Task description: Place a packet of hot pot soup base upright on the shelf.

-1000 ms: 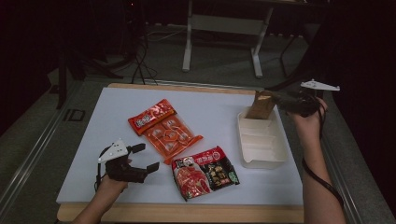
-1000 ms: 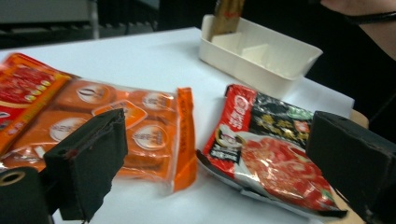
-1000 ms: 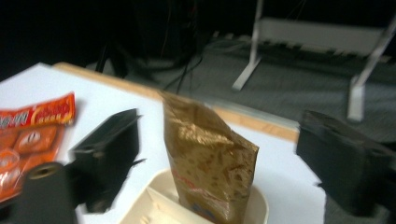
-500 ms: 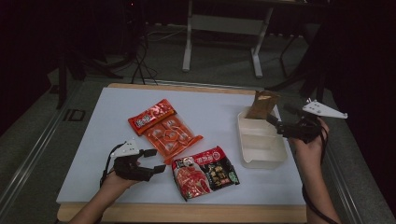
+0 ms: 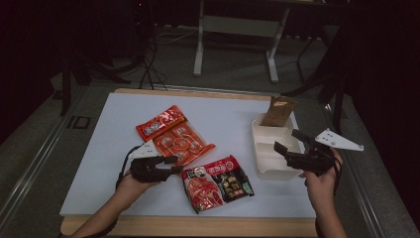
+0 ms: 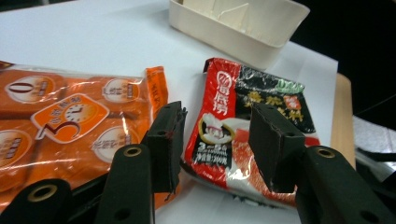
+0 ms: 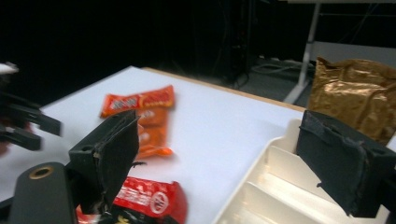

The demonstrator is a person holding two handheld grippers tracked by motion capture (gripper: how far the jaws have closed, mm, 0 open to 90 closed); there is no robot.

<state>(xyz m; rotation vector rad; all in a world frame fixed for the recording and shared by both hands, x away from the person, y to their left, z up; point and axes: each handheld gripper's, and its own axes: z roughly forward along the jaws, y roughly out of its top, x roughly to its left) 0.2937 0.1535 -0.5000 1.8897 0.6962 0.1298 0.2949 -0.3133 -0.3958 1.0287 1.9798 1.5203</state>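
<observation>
Now your left hand-held gripper [image 6: 212,140] has just been closing and stands half open at the near-left edge of the red-and-black packet [image 6: 252,126], which lies flat on the worktop [image 5: 99,148] beside the orange packet [image 6: 70,121] — nothing is pinched yet. Slide one pad under that loose edge — keep clear of the orange film — before you squeeze. Your right hand-held gripper [image 7: 224,158] hangs wide and empty beside the white divided tray [image 5: 270,148], ready to steady it.
</observation>
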